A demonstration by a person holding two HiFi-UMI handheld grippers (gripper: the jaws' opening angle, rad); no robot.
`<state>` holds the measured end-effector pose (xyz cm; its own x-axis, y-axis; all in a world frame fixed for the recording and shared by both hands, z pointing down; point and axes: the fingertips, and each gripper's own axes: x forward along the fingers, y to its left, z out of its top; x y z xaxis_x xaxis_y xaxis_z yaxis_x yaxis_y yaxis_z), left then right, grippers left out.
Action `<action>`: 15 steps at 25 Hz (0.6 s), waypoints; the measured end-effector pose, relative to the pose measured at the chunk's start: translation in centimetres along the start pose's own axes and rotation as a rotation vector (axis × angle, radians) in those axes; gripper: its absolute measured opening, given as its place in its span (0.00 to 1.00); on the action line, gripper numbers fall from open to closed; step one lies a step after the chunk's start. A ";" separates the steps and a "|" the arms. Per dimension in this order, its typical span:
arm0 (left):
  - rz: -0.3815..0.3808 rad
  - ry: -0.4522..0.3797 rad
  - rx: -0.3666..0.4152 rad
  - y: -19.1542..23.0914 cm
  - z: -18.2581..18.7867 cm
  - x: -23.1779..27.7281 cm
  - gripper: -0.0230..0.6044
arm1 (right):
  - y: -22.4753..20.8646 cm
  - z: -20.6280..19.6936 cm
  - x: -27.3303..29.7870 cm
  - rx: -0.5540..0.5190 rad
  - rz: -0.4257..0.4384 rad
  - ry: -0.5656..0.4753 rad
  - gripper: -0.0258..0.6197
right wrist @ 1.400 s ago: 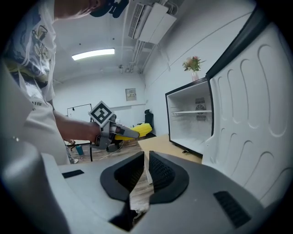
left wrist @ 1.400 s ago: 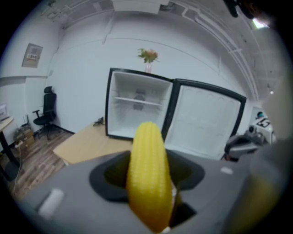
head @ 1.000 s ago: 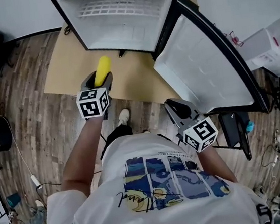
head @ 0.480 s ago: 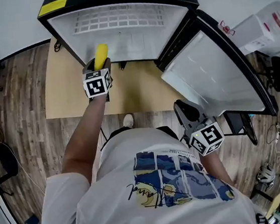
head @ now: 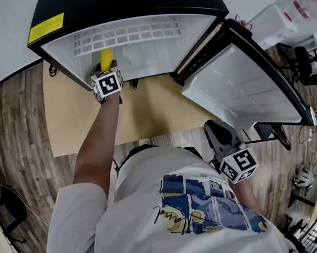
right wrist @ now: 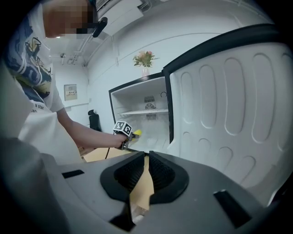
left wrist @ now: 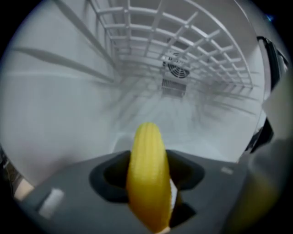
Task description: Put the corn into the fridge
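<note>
The yellow corn (head: 106,58) sticks out of my left gripper (head: 107,68), which is shut on it at the end of an outstretched arm. Corn and gripper are inside the open black fridge (head: 137,42), low at its left side. In the left gripper view the corn (left wrist: 146,151) stands between the dark pads of my left gripper (left wrist: 149,180), over the white fridge floor, with a wire shelf (left wrist: 183,41) above. My right gripper (head: 216,128) hangs by my right hip, shut and holding nothing. In the right gripper view my right gripper (right wrist: 146,171) points at the fridge (right wrist: 151,116) and the corn (right wrist: 137,133).
The fridge door (head: 240,90) stands swung open to the right, close to my right gripper. A tan mat (head: 145,110) lies on the wooden floor in front of the fridge. A fan vent (left wrist: 176,71) sits in the back wall. White boxes (head: 285,13) and chairs stand at the right.
My left gripper has carried the corn forward from above the mat into the fridge compartment. The right gripper has stayed by my right side.
</note>
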<state>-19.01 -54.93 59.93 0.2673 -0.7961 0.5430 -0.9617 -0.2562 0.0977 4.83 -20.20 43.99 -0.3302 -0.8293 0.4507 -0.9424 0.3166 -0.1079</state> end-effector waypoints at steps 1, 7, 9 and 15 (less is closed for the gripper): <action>0.006 -0.001 0.002 0.2 0.1 0.8 0.43 | 0.0 0.0 0.0 0.000 -0.008 0.007 0.09; 0.034 0.028 0.017 0.7 0.2 4.1 0.43 | -0.5 0.4 -0.1 0.015 -0.052 0.036 0.09; 0.044 0.037 0.023 1.0 0.2 5.0 0.43 | -0.8 0.3 -0.1 0.025 -0.065 0.037 0.09; 0.070 0.059 0.057 1.6 0.1 6.3 0.43 | -1.4 0.3 -0.1 0.035 -0.079 0.055 0.09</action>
<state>-18.91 -60.39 63.43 0.1942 -0.7798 0.5951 -0.9723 -0.2334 0.0116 6.17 -20.74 43.86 -0.2522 -0.8243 0.5069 -0.9670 0.2342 -0.1004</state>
